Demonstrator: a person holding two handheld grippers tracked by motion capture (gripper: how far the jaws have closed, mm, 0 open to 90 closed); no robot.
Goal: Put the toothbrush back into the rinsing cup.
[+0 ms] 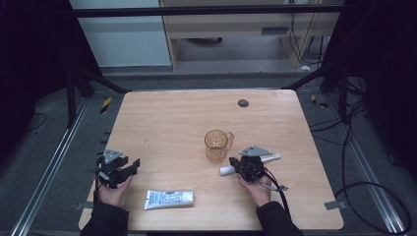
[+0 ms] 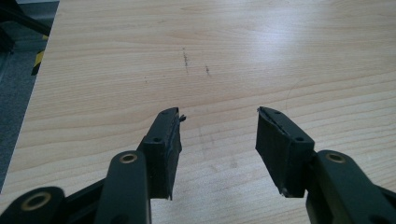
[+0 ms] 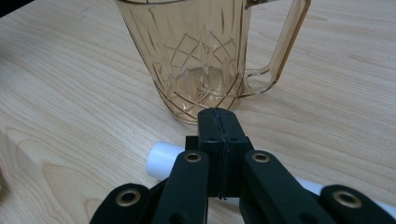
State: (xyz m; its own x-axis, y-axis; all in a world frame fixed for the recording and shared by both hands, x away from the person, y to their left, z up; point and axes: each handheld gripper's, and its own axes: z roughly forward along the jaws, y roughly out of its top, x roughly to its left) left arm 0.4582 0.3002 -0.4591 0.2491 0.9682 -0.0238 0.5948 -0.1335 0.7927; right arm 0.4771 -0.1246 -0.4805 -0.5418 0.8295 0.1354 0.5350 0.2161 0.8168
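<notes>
Nearest edge: a squeeze tube (image 1: 168,199) with blue print lies flat at the near side of the table (image 1: 172,113), between the person's two hands and untouched.
Left hand-held gripper (image 1: 132,166): jaws parted with nothing between them, hovering over bare wood (image 2: 219,135) well away from the other things.
Mug (image 1: 217,146): amber, see-through, cut-diamond pattern, upright near the table's middle with its handle to the right; empty as far as I can see (image 3: 201,60).
White cylinder (image 1: 272,158): plain, smooth, lying slantwise just right of the mug's base, close to it; whether they touch I can't tell.
Handling: it looks light and stiff, likely to roll and a bit slick. Take it across the middle of its length with the pads square on.
Right hand-held gripper (image 1: 235,163): jaws pressed together, pad against pad, tips just short of the mug; the cylinder (image 3: 161,161) passes beneath them, not between the tips.
</notes>
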